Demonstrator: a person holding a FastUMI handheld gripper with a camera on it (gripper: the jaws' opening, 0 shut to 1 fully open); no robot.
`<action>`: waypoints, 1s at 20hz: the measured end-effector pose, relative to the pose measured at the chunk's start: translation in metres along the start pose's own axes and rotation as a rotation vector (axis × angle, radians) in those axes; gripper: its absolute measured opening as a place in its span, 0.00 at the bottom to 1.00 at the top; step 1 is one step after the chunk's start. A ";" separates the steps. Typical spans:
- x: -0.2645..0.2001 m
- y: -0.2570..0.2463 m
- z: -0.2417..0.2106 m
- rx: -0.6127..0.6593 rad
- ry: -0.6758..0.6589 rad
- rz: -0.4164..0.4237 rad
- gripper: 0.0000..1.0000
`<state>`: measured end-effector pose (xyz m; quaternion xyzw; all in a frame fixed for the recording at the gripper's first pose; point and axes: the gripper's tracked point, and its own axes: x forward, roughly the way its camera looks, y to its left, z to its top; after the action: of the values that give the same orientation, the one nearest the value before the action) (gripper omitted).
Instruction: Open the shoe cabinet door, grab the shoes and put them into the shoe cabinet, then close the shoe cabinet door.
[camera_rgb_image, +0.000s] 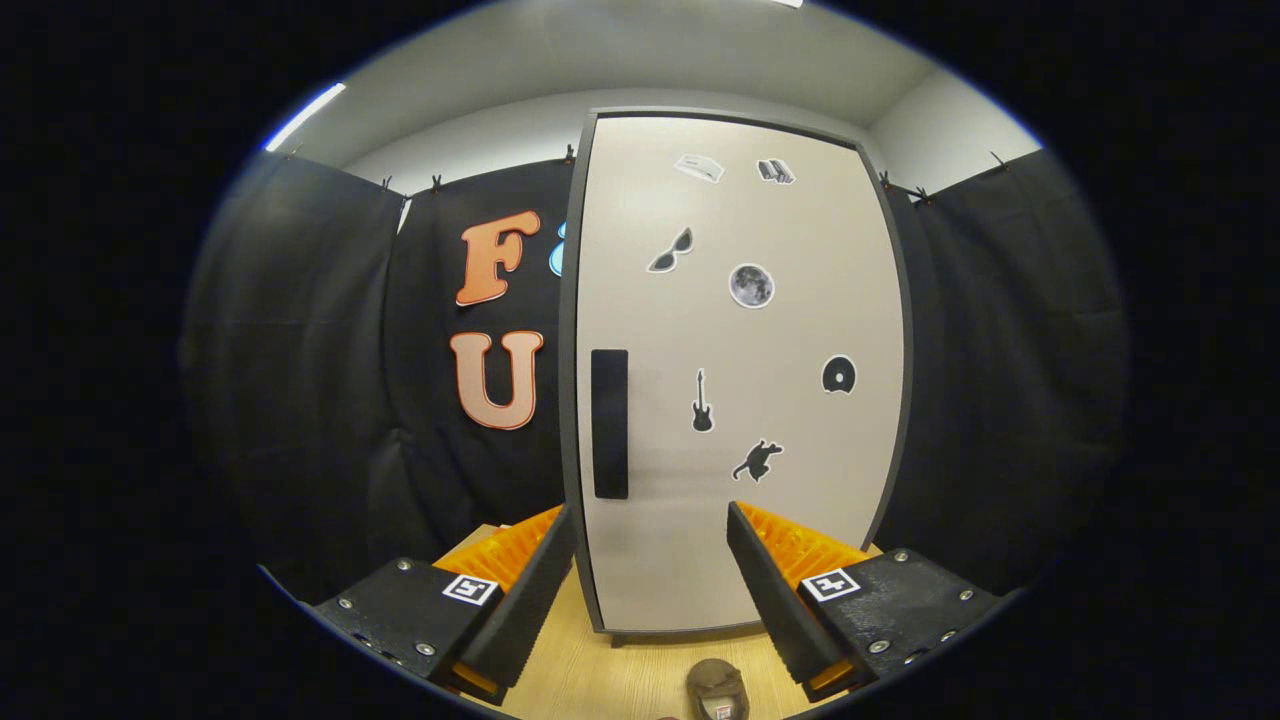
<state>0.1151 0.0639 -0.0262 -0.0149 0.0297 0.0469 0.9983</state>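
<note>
Two fingers of the gripper (650, 560) are standing spread, facing the closed shoe cabinet door (740, 380); its handle (609, 423) at eleven o'clock likely needs pulling first, shoe (717, 690) waiting at six.

No words, brands or numbers can be read anywhere. The cabinet door (740, 380) at frame centre carries only picture stickers: sunglasses, a moon, a guitar, a cat, a disc. Each finger (470, 588) at the bottom bears a square coded marker, not text.
</note>
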 end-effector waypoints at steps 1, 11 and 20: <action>0.006 0.004 -0.001 -0.003 0.004 0.008 0.95; 0.072 0.031 -0.009 -0.017 0.015 0.056 0.95; 0.121 0.040 -0.002 -0.010 -0.020 0.059 0.95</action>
<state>0.2310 0.1151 -0.0363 -0.0188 0.0199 0.0764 0.9967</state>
